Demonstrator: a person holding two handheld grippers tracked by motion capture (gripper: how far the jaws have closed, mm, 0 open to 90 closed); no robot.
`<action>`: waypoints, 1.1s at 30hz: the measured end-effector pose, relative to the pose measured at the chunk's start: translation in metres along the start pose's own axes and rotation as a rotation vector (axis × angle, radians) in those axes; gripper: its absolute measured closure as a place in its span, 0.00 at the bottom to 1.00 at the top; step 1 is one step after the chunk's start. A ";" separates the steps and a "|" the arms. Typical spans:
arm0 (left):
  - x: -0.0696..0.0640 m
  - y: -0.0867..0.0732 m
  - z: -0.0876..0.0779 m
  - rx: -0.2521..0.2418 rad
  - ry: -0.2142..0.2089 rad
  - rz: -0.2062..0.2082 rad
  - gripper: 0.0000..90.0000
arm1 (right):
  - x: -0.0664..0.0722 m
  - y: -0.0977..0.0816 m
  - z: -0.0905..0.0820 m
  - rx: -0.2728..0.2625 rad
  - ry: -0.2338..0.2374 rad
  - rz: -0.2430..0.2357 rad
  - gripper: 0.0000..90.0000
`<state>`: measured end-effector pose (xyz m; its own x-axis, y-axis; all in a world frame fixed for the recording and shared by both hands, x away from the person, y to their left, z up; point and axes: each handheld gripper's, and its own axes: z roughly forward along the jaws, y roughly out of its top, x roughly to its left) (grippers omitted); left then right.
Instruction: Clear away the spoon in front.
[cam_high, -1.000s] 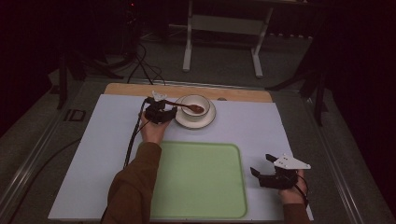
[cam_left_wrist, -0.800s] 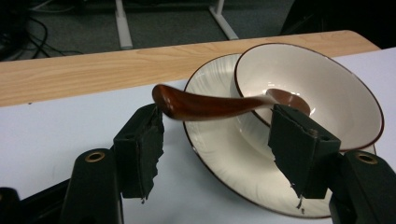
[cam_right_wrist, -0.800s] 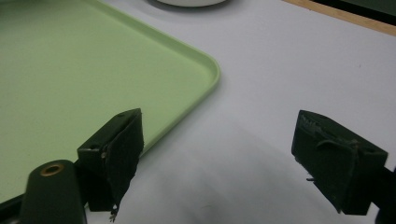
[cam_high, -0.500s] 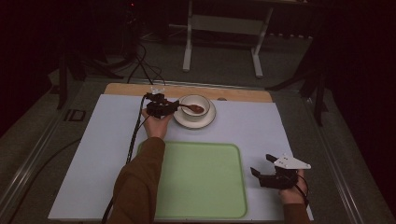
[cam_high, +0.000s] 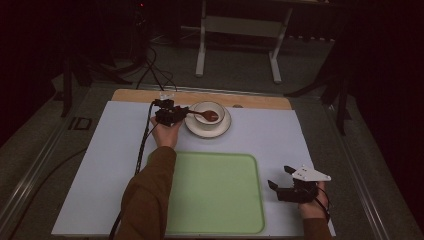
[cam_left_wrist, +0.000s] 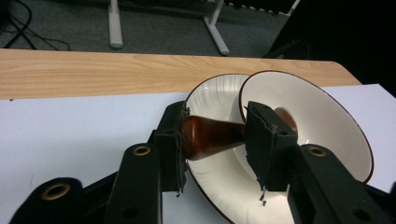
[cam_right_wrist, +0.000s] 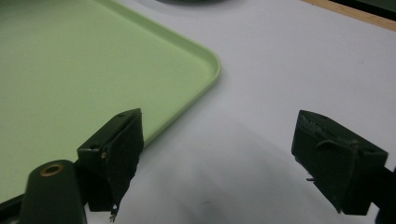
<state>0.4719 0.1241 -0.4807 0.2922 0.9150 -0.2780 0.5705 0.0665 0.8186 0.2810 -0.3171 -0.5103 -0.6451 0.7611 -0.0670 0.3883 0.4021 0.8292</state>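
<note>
Jaws of the left gripper (cam_left_wrist: 212, 140) are closed on the brown spoon (cam_left_wrist: 210, 135) handle over the bowl (cam_high: 208, 112); right gripper (cam_right_wrist: 233, 163) rests wide open, empty, beside the green tray (cam_high: 210, 190). Next move, probably: lift the spoon clear.

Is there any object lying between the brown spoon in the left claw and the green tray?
Nothing visible does. The left claw is shut on the spoon handle over the bowl, and only bare white table cover lies between there and the green tray, whose surface holds nothing. The right claw rests beside the tray's right edge.
</note>
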 end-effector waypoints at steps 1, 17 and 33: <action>0.000 0.000 -0.001 -0.002 -0.003 -0.002 0.68 | 0.000 0.000 0.000 0.001 0.000 0.000 0.18; -0.012 0.003 -0.022 -0.055 -0.123 0.075 0.92 | 0.000 0.000 0.001 0.006 -0.002 -0.005 0.18; -0.018 0.008 -0.038 -0.077 -0.113 0.128 0.93 | 0.001 0.000 0.000 0.003 -0.003 -0.006 0.18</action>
<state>0.4421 0.1229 -0.4495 0.4456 0.8677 -0.2203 0.4640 -0.0135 0.8857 0.2810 -0.3163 -0.5105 -0.6455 0.7602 -0.0734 0.3865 0.4080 0.8271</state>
